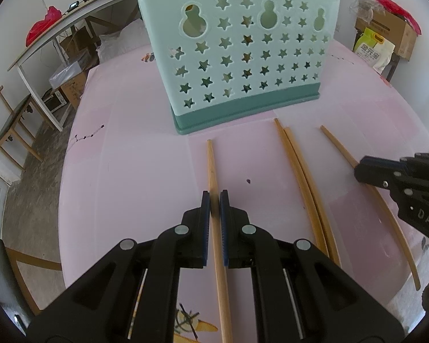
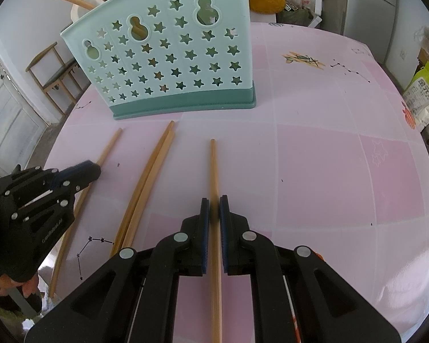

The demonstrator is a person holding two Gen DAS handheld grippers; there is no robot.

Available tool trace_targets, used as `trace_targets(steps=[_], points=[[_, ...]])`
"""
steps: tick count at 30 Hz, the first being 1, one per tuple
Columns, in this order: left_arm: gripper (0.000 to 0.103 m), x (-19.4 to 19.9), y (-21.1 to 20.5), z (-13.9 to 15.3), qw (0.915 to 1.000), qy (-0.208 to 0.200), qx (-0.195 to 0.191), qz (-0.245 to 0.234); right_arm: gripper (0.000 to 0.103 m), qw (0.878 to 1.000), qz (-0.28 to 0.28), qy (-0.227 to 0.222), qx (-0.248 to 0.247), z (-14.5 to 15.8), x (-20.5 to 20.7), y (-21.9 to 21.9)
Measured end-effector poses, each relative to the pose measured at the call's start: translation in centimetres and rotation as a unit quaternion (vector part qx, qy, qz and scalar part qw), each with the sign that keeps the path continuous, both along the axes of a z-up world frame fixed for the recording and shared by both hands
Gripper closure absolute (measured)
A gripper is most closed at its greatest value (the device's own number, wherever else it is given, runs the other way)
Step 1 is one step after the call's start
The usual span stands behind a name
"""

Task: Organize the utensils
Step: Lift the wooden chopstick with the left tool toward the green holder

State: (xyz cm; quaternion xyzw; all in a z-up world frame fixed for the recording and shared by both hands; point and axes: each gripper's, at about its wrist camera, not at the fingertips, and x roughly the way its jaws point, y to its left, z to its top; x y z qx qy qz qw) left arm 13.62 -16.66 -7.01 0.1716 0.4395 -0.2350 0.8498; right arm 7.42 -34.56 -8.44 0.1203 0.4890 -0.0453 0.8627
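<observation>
While four wooden chopsticks lie on the pink tabletop (image 1: 128,148) in front of the teal utensil holder (image 1: 237,45), the left gripper (image 1: 215,200) has its jaws clamped on the leftmost chopstick (image 1: 211,165). The right gripper (image 2: 214,203) has its jaws clamped on the rightmost chopstick (image 2: 213,165). A touching middle pair (image 2: 151,171) lies between them.
</observation>
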Motion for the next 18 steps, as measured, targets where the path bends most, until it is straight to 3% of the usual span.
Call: trace_targets(steps=[6, 12, 18], points=[[0.098, 1.8, -0.2, -0.1, 0.9999, -0.001, -0.015, 0.006, 0.095, 1.000, -0.003, -0.001, -0.002, 0.0, 0.2, 0.2], [0.098, 3.4, 1.2, 0.3, 0.9969, 0.030, -0.072, 0.015, 0.095, 1.000, -0.005, -0.004, 0.004, 0.0, 0.2, 0.0], [0.098, 3.2, 3.1, 3.7, 0.9916, 0.005, -0.129, 0.009, 0.095, 1.000, -0.005, -0.009, 0.010, -0.1, 0.1, -0.4]])
